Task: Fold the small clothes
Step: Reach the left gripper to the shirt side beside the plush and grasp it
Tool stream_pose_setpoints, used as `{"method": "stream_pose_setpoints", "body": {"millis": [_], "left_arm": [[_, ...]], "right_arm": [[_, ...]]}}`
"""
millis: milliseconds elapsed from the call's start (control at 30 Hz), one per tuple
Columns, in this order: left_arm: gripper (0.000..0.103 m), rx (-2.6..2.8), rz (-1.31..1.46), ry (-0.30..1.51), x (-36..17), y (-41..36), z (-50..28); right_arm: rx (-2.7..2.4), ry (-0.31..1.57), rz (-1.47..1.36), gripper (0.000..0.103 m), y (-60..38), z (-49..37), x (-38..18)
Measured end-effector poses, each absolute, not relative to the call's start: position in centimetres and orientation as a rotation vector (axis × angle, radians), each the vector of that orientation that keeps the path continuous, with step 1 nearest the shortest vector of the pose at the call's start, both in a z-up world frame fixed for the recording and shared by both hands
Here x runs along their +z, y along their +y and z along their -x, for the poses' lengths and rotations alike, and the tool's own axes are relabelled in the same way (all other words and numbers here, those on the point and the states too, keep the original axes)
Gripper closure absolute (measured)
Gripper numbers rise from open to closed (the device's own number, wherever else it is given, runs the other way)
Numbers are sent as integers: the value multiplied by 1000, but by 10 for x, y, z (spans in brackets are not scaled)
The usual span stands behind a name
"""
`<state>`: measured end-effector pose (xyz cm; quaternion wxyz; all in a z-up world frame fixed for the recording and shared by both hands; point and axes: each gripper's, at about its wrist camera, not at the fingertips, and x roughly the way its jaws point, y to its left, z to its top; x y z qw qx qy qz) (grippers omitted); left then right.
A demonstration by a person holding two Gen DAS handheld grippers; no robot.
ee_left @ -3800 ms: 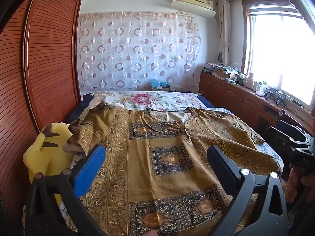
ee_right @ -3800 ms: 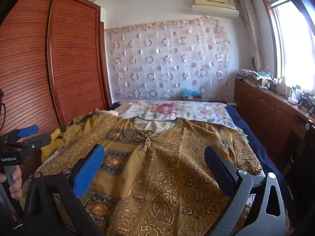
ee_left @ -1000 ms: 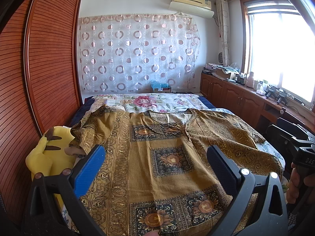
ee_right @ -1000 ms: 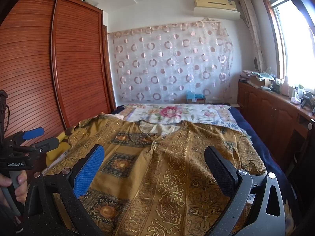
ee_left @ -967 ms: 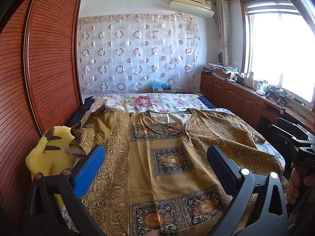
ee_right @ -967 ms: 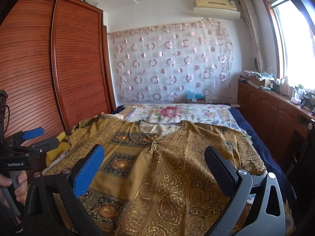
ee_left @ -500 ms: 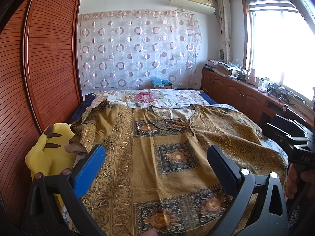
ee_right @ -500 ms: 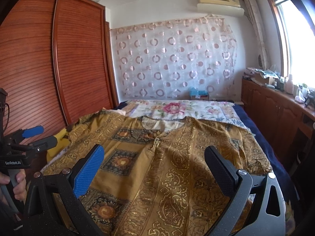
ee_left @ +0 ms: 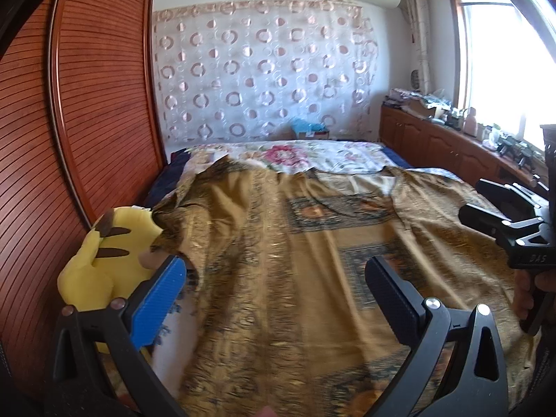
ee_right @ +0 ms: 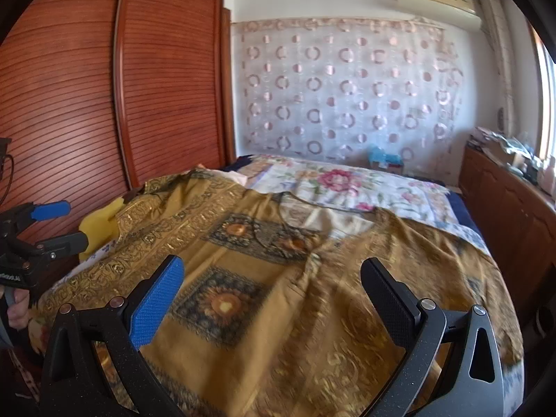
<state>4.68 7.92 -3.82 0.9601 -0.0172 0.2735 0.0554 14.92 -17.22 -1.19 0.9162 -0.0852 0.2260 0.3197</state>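
A golden-brown patterned garment (ee_left: 312, 243) (ee_right: 278, 260) lies spread flat over the bed, its neckline toward the far end and its sleeves out to both sides. My left gripper (ee_left: 274, 285) hovers open above its left half, close to the left sleeve. My right gripper (ee_right: 271, 285) hangs open above the middle of the garment. Neither holds anything. In the left wrist view the right gripper shows at the right edge, held by a hand (ee_left: 528, 292). The left gripper shows at the left edge of the right wrist view, also in a hand (ee_right: 17, 309).
A yellow plush toy (ee_left: 100, 257) sits at the bed's left edge under the sleeve. A wooden slatted wardrobe (ee_right: 104, 104) runs close along the left. A floral sheet (ee_right: 347, 184) covers the far bed. Wooden cabinets (ee_left: 444, 142) with clutter line the right wall.
Both grippers have swung to the left and moved in closer over the garment; the views are motion-blurred. Both stay open and the garment lies as before.
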Motion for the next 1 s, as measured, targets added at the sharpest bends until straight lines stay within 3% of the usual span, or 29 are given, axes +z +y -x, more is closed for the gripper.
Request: {"method": "stream_pose_setpoints", "body": {"millis": [800,867,933,1000], "left_arm": [[0,116,92,725,-54,207,-141],[8,84,110,721,-54,208,-149],[40,78,144,741,-56,211,-157],[56,83,150,755,-58,212,-164]], "right_arm": [[810,678,268,6,-112,-163,-54],[810,672,266,6,-115,-162,-51],[808,667,261,6,-116,-160,-48],[812,664,253,6,-120,-156,-44]]}}
